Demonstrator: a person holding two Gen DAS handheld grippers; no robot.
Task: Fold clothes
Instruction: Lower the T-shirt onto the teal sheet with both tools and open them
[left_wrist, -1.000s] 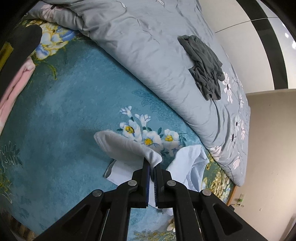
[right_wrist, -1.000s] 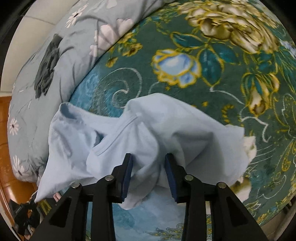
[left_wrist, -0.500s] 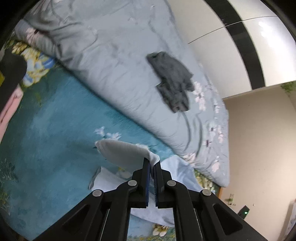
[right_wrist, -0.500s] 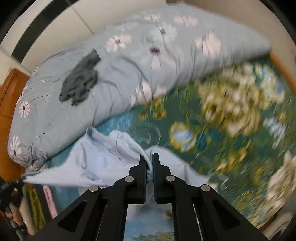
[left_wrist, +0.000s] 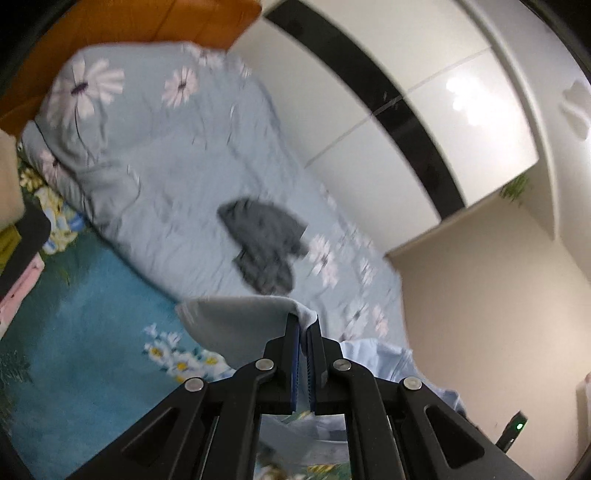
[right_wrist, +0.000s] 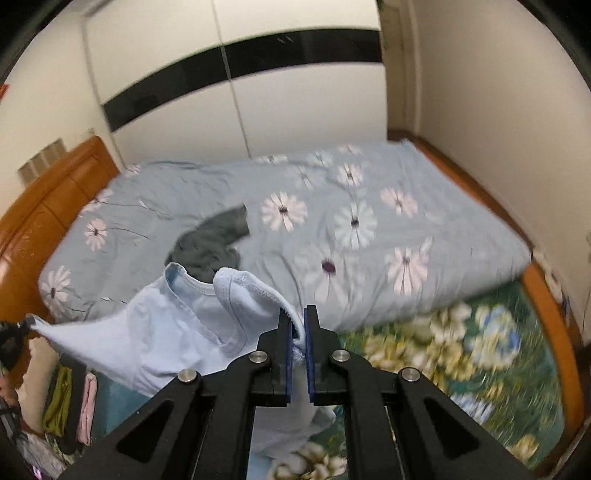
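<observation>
We find the light blue T-shirt (right_wrist: 155, 332) held clear of the bed (right_wrist: 461, 332), strung between both tools. The right hand-held gripper (right_wrist: 298, 332) is clamped on a bunched fold of it near the collar; the left hand-held gripper (left_wrist: 302, 339) is clamped on another edge of the same garment, which drapes over its jaws. In the right wrist view the shirt's far corner runs taut to the left edge of frame. A dark grey garment (right_wrist: 210, 243) lies crumpled on the pale blue floral quilt (right_wrist: 369, 221), and a stack of folded clothes (right_wrist: 74, 398) sits at the bedside.

We judge the step in hand to be lifting and spreading the shirt. The next move calls for pulling the two grips apart to flatten it, then laying it on the bedspread, collar clear of creases.
</observation>
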